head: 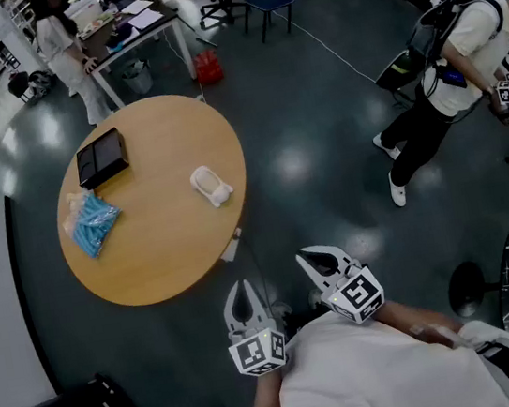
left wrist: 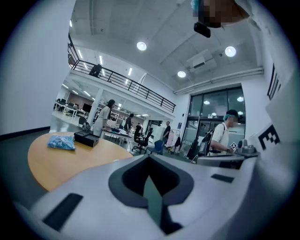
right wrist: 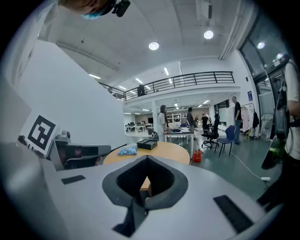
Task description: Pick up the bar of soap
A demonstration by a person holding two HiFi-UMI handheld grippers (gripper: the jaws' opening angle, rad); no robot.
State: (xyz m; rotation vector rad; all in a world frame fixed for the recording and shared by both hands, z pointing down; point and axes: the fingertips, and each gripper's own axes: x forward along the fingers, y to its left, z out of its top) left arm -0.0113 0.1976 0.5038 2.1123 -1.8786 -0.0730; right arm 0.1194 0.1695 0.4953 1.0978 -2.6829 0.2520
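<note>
The bar of soap (head: 211,185) is white and lies on the right half of a round wooden table (head: 167,249). Both grippers hang low in the head view, off the table's near edge and well short of the soap. My left gripper (head: 242,292) points toward the table with its jaws closed together and nothing in them. To its right, my right gripper (head: 313,258) is also shut and empty. In the left gripper view the gripper (left wrist: 149,159) looks across the table (left wrist: 56,161). The right gripper (right wrist: 146,158) faces the table (right wrist: 161,149) from farther off.
A black box (head: 101,158) and a blue packet (head: 93,222) lie on the table's left side. A person (head: 444,75) stands on the dark floor at right, another (head: 61,47) by desks at the back. A red object (head: 206,66) sits beyond the table.
</note>
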